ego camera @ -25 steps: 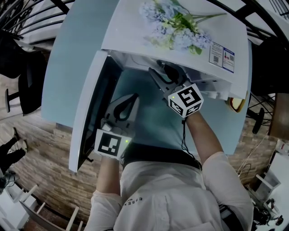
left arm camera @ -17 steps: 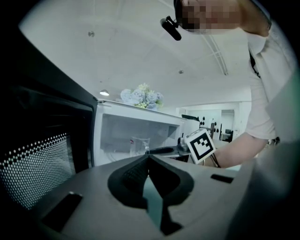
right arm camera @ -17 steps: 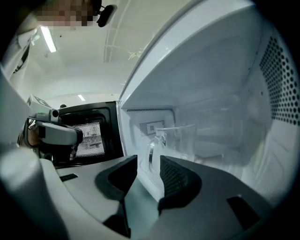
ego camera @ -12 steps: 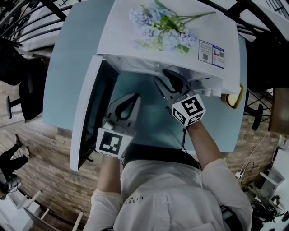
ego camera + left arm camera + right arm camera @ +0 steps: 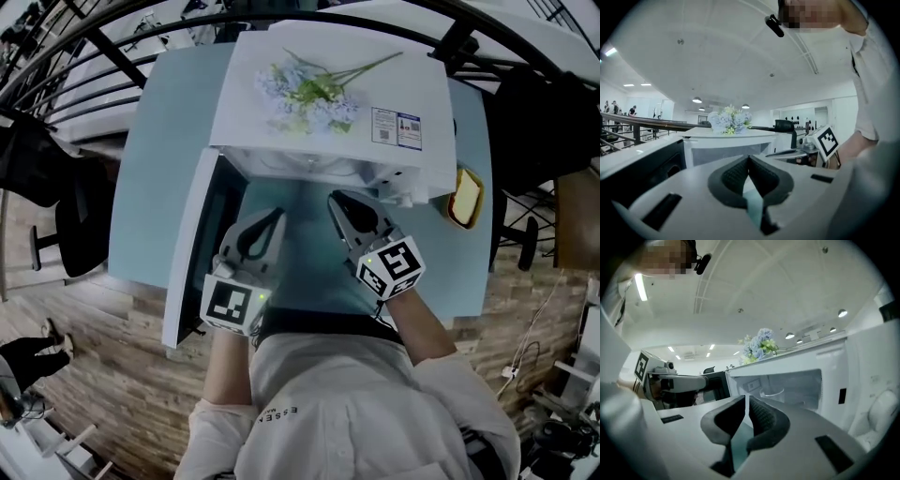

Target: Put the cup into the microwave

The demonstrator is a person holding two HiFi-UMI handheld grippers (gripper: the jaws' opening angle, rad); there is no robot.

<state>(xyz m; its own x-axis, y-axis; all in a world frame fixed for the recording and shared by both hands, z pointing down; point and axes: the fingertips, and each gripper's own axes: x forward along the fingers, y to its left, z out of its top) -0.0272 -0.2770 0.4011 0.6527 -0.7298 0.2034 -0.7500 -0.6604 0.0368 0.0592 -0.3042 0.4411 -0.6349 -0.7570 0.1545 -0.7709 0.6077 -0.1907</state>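
The white microwave (image 5: 328, 94) stands on a teal table (image 5: 155, 141), its door (image 5: 192, 248) swung open to the left. A clear cup (image 5: 773, 393) stands inside the cavity, seen past my right gripper's jaws. My right gripper (image 5: 339, 199) (image 5: 746, 401) hangs just outside the opening. Its jaws are closing, only a thin slit is left between them, and nothing is in it. My left gripper (image 5: 272, 217) (image 5: 748, 159) hovers beside the door with its jaws together and empty.
A bunch of pale artificial flowers (image 5: 305, 86) lies on top of the microwave. A yellow dish (image 5: 466, 197) sits on the table at the microwave's right. Black railings ring the table, and wooden floor lies below its near edge.
My right gripper has drawn back out of the microwave cavity toward the person. The left gripper rose a little. The head view now takes in more of the table.
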